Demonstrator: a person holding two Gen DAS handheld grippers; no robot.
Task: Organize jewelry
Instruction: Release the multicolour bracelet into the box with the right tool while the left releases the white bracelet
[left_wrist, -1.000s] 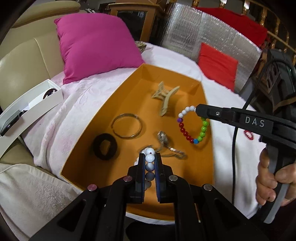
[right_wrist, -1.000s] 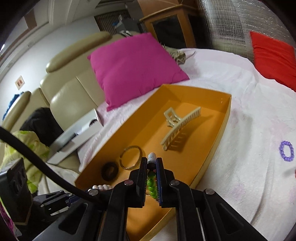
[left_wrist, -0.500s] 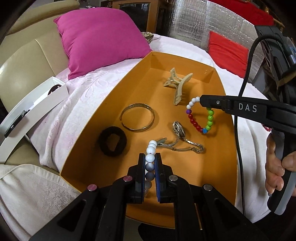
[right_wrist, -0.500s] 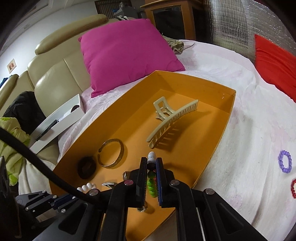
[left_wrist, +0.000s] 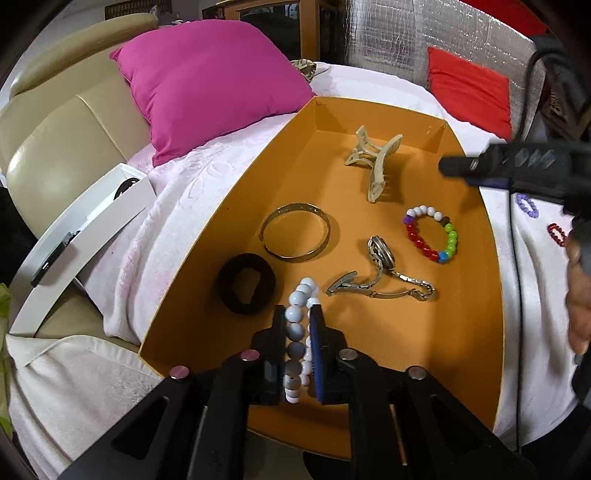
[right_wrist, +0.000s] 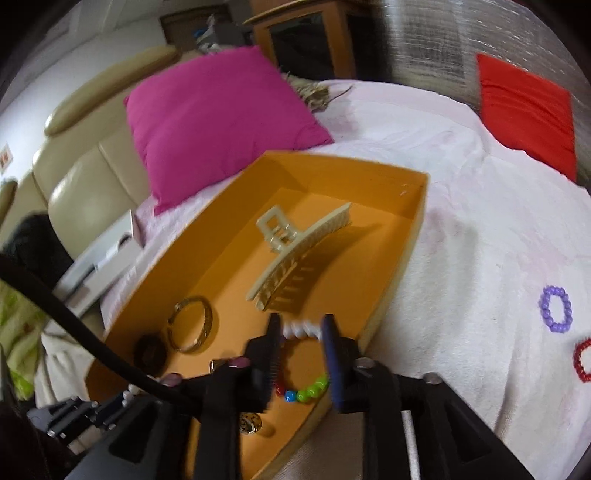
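Already the orange tray (left_wrist: 207, 236) holds most pieces; left tool (left_wrist: 297, 328) clamps a white bead bracelet (left_wrist: 295, 317) at lower centre, right tool (right_wrist: 301, 341) stands apart over the multicoloured bracelet (left_wrist: 430, 234). Purple bracelet (right_wrist: 555, 309) and red bracelet (right_wrist: 583, 360) remain on the bed, right edge.

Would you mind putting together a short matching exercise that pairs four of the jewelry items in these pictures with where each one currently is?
Items:
1. white bead bracelet
2. multicolored bead bracelet
3. purple bead bracelet
4. hair claw

Places:
A. on the white cloth, outside the orange tray
B. near the tray's far end
C. clamped in the left gripper
D. lying on the tray floor, below the open right gripper

Pairs: 1-C, 2-D, 3-A, 4-B
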